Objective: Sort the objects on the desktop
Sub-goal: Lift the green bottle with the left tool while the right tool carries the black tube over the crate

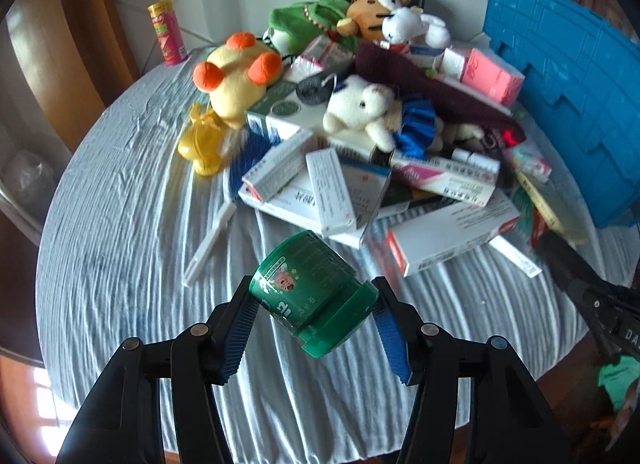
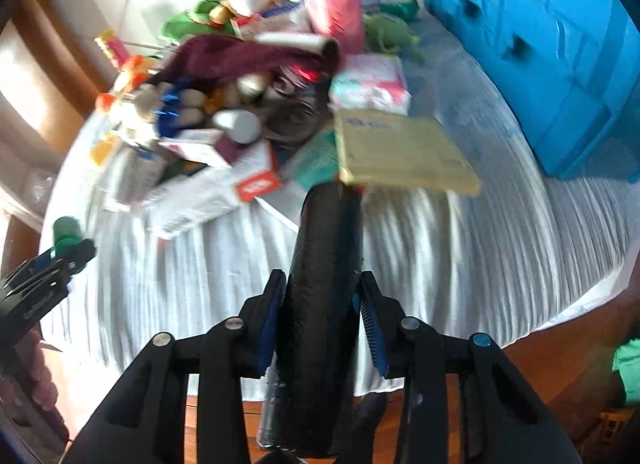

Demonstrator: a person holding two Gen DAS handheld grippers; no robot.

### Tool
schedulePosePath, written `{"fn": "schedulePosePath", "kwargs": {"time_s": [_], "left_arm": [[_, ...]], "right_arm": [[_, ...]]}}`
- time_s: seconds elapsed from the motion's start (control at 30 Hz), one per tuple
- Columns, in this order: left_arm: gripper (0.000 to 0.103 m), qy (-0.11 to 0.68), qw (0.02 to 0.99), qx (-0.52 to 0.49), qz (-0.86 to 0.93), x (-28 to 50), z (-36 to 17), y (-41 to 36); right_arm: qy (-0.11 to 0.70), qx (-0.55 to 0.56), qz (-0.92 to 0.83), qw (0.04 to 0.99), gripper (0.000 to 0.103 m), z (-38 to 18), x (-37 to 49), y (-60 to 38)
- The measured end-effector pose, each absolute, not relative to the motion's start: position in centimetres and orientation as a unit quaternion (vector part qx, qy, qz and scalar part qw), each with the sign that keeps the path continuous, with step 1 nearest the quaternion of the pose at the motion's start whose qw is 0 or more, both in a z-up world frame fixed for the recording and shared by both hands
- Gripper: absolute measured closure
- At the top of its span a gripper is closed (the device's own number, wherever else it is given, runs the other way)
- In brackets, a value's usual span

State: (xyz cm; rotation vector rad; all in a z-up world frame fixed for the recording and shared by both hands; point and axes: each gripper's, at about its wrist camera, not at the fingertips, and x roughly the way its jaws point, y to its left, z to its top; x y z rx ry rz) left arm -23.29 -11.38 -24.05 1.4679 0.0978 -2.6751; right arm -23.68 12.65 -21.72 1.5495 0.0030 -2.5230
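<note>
Clamping a green jar (image 1: 311, 296) in left gripper (image 1: 316, 306) jaws, right gripper (image 2: 322, 296) jaws pinching a black roll (image 2: 322, 284)

Little can be read. On the black body of the right gripper (image 1: 624, 328), seen at the edge of the left wrist view, the white letters "DA" are shown, cut off by the frame. On the green jar (image 1: 314, 294) a cartoon pig face and white characters are printed, possibly Korean, but they cannot be made out. Print on the medicine boxes (image 1: 448, 240) is too small or blurred to be read.
</note>
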Motion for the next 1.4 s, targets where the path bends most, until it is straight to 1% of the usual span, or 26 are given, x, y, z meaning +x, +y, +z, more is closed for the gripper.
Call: {"fn": "schedulePosePath", "kwargs": {"time_s": [0.23,0.53,0.73,0.9,1.13,1.27,1.4], "left_arm": [[0.047,0.033,0.045,0.451,-0.891,-22.9,-20.2,-12.6],[0.047,0.039,0.051,0.401,-0.914,-22.0,-14.3,-13.1],[0.047,0.037,0.059,0.365,-0.928,-21.9,-10.2,-11.5],[0.047,0.037,0.079,0.329,-0.940,-22.6,-6.4,-8.2],[0.047,0.045,0.103,0.302,-0.946,-24.9,-2.6,-2.1],[0.047,0.040,0.098,0.290,-0.951,-26.5,-0.6,0.9],[0.047,0.025,0.071,0.272,-0.959,-28.5,1.3,3.9]], "right_arm": [[0.009,0.486,-0.865,0.123,0.069,-19.2,-24.3,10.1],[0.040,0.415,-0.894,0.165,0.069,-11.4,-23.9,6.6],[0.060,0.367,-0.909,0.189,0.069,-6.6,-23.6,6.3],[0.063,0.333,-0.917,0.211,0.069,-3.3,-24.7,8.4],[0.087,0.283,-0.924,0.242,0.069,1.8,-27.4,14.3],[0.089,0.260,-0.932,0.236,0.069,4.4,-28.7,17.8],[0.081,0.242,-0.943,0.213,0.069,6.2,-29.8,21.2]]}}
